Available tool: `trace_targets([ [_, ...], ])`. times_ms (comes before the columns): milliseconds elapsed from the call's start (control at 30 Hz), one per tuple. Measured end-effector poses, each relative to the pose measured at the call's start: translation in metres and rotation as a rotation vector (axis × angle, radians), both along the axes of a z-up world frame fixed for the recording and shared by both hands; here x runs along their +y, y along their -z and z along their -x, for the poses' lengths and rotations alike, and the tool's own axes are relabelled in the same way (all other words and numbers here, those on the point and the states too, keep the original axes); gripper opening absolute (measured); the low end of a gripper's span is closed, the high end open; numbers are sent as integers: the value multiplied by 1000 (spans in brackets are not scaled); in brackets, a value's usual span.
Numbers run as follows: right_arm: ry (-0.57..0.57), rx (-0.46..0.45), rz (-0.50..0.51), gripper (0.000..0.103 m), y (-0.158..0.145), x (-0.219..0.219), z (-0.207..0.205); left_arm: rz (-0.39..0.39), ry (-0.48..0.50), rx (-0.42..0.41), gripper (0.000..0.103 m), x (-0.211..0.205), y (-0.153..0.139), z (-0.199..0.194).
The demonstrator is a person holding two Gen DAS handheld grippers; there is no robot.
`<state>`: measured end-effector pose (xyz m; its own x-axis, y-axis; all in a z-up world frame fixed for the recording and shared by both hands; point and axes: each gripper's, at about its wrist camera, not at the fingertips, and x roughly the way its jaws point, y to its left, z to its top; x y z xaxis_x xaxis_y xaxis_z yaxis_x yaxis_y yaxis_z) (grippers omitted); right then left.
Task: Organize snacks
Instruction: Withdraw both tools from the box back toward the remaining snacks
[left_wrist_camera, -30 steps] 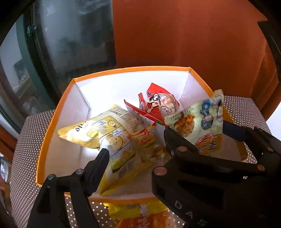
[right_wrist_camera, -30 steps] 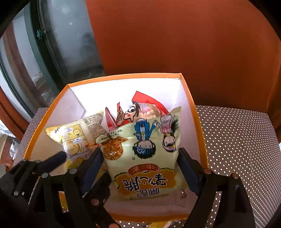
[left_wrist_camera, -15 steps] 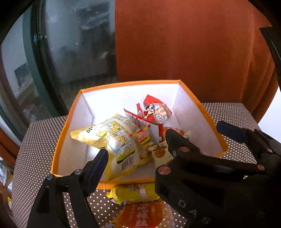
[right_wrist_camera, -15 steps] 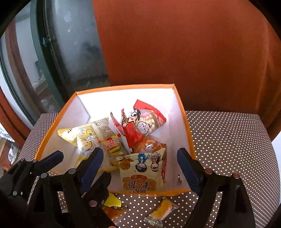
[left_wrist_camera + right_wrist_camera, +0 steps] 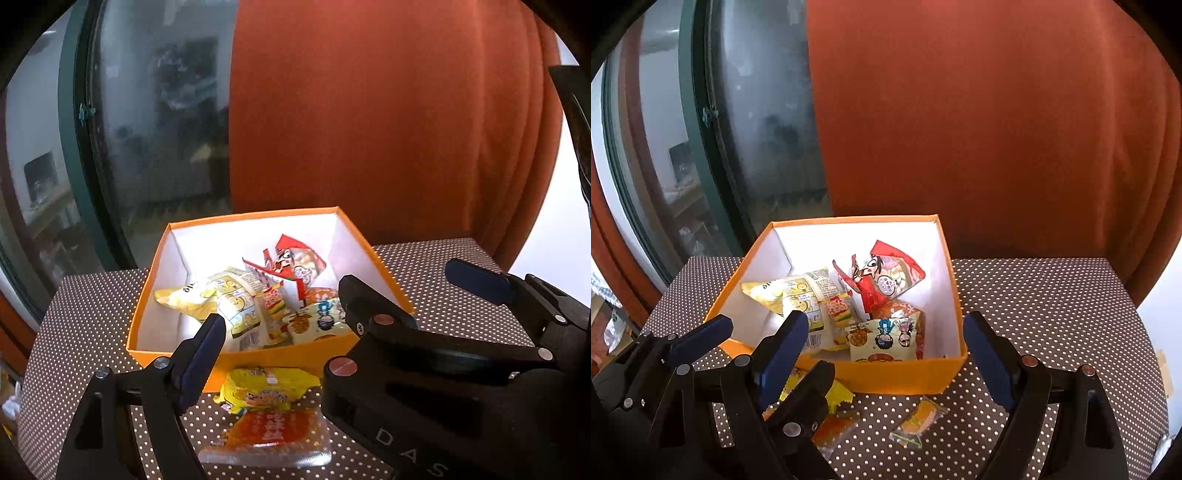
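Note:
An orange box [image 5: 258,214] with white walls stands on a dotted cloth. Inside lie a yellow packet [image 5: 221,299], a red cartoon packet [image 5: 295,262] and a pale packet with cartoon figures [image 5: 886,339], which rests against the front wall. My left gripper [image 5: 280,321] hangs in front of and above the box; its jaws are opening and nothing is between them. My right gripper [image 5: 882,332] hovers beside it, open and empty, clear of the box [image 5: 857,219]. The two grippers' fingers overlap in both views.
In front of the box lie a yellow packet [image 5: 266,387], an orange packet [image 5: 273,432] and a small orange sweet [image 5: 919,421]. An orange curtain [image 5: 369,110] and a dark window [image 5: 147,129] stand behind. Bare cloth [image 5: 1052,314] stretches to the right.
The pale cartoon packet left the right gripper's fingers and dropped into the box. Both grippers drew back and rose, so the box looks smaller and the loose packets came into view.

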<state>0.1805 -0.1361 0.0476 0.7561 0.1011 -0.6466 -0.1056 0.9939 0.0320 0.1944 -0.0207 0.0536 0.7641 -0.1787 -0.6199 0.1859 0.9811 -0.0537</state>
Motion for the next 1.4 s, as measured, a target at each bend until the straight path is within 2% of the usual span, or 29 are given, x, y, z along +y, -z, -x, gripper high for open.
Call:
trace_targets([
  [400,-23,-98,11,88,-14,7,57,38,31,-96,85,8,-9,53],
  [700,-26,-121,8,88,-7,12,86,39,51,-115,85,13,1,79],
  [867,-21,-137,19,88,1,12,100,10,60,-128,85,10,10,88],
  [1400,-66,-45,13,88,53,16,98,-25,32,-63,85,11,61,93],
])
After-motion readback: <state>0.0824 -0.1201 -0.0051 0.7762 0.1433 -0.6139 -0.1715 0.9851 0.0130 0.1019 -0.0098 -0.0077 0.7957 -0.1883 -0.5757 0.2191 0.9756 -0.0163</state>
